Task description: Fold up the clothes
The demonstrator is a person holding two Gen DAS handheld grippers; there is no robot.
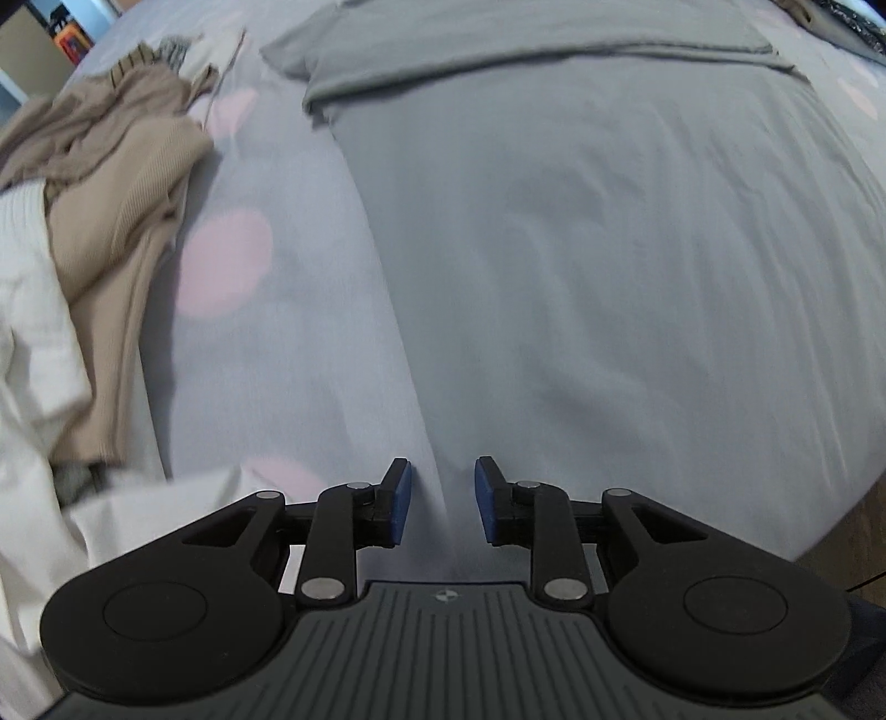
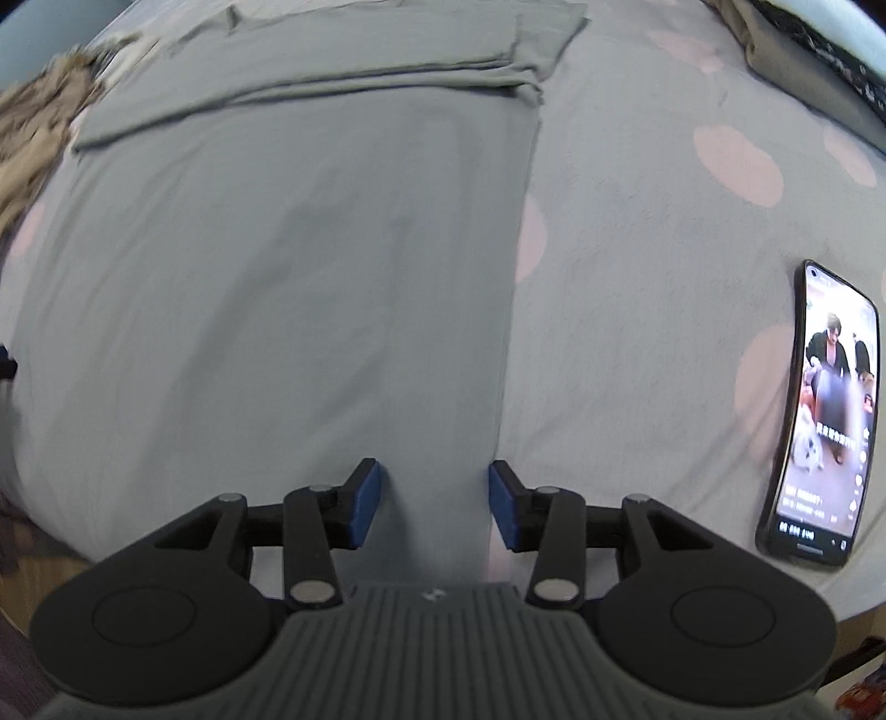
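A grey garment [image 1: 609, 249] lies flat on the bed, its far end folded over into a band [image 1: 526, 44]. My left gripper [image 1: 442, 501] is open above the garment's near left edge, with nothing between its blue pads. In the right wrist view the same grey garment [image 2: 277, 288] fills the middle, folded sleeves [image 2: 343, 55] at the far end. Over the garment's near right edge my right gripper [image 2: 434, 507] hangs open and holds nothing.
The bed cover [image 2: 637, 277] is pale grey-blue with pink dots. A heap of beige [image 1: 111, 183] and white clothes [image 1: 33, 343] lies on the left. A phone [image 2: 819, 415] with a lit screen lies on the right. The bed's near edge and wooden floor [image 1: 853, 531] show at the lower right.
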